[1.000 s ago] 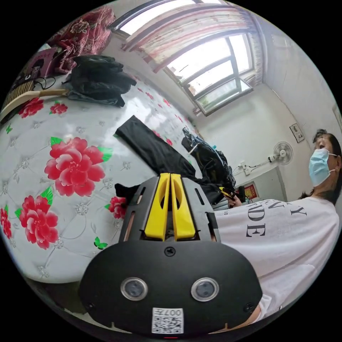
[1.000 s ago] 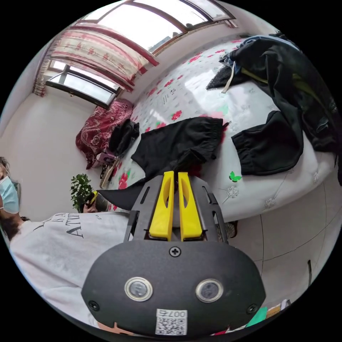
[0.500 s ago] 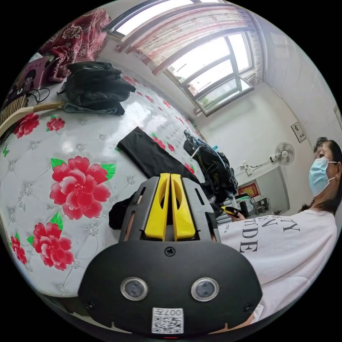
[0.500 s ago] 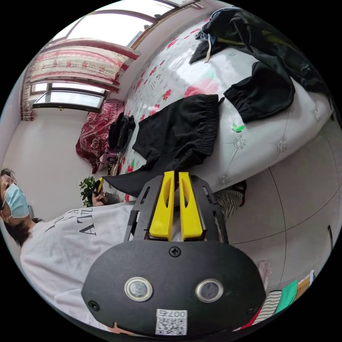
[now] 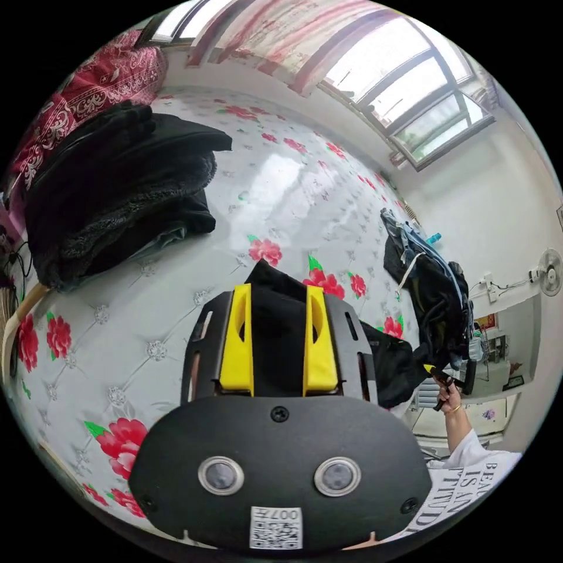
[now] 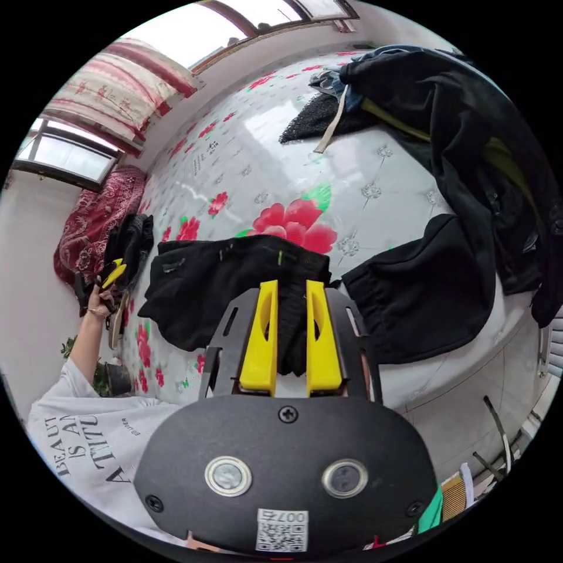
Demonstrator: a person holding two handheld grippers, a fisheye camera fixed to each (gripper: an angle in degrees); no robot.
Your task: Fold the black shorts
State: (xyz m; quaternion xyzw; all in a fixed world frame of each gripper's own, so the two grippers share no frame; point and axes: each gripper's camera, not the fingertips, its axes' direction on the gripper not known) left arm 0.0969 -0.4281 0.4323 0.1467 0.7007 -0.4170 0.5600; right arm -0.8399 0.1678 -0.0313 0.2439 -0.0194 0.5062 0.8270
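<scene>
Where the quilted rose-print bed meets a window wall, black shorts lie flat; left gripper spread wide above them, right gripper parted astride their edge.

Left gripper: 2 yellow jaws spread wide apart. Right gripper: jaws parted, narrower gap. Person's arm stretched out, hand gripping left gripper's handle.

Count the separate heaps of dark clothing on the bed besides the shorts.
2: a folded stack of dark garments near the red patterned quilt, and a loose pile of dark jackets at the opposite end. More may be hidden.
</scene>
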